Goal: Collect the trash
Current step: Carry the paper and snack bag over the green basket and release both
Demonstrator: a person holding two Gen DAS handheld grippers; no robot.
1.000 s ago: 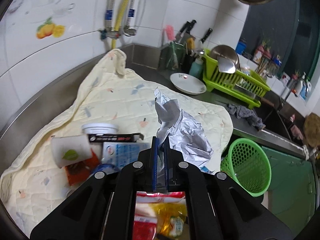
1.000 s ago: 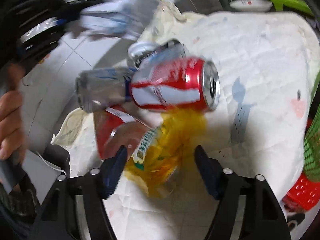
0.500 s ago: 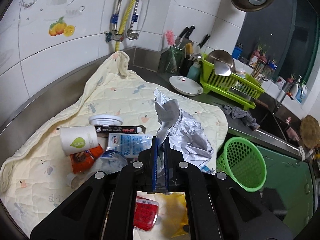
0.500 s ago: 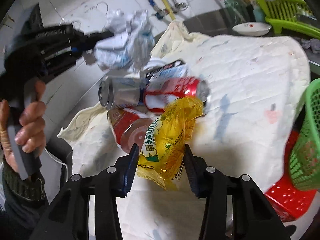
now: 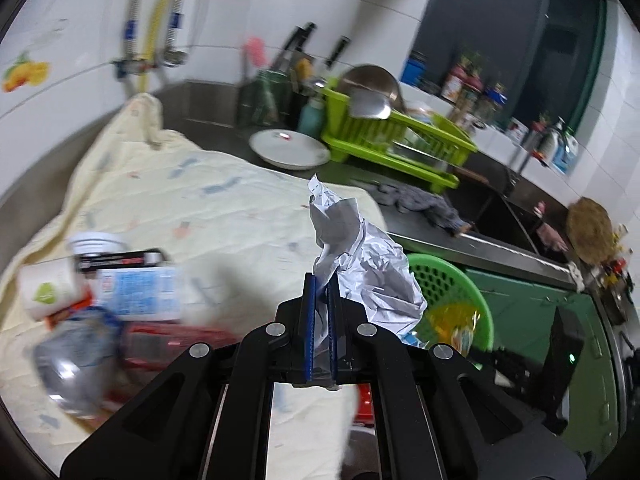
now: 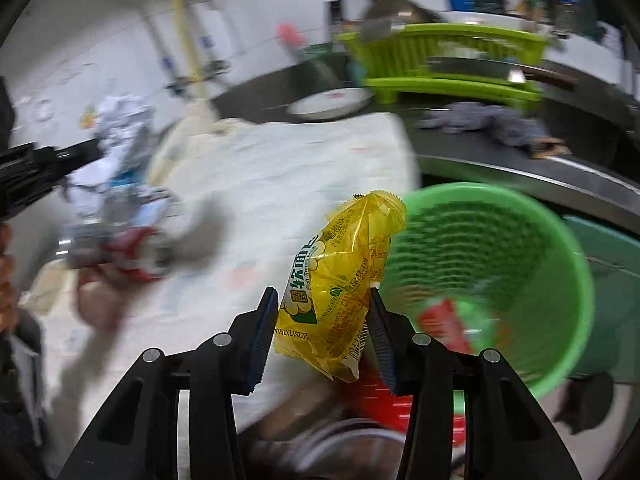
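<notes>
My left gripper is shut on a crumpled white paper and holds it above the quilt, near the green mesh basket. My right gripper is shut on a yellow snack wrapper and holds it in the air just left of the green basket. That wrapper also shows over the basket in the left wrist view. More trash lies on the pale quilt: a paper cup, a blue-white packet, a red can and a clear bottle.
A white plate, a lime dish rack and a grey rag stand on the steel counter behind the quilt. A red crate lies below the basket. Tiled wall and pipes run along the left.
My right gripper has lifted the yellow wrapper off the quilt and carried it right to the green basket. My left gripper has swung right with the paper toward the basket.
</notes>
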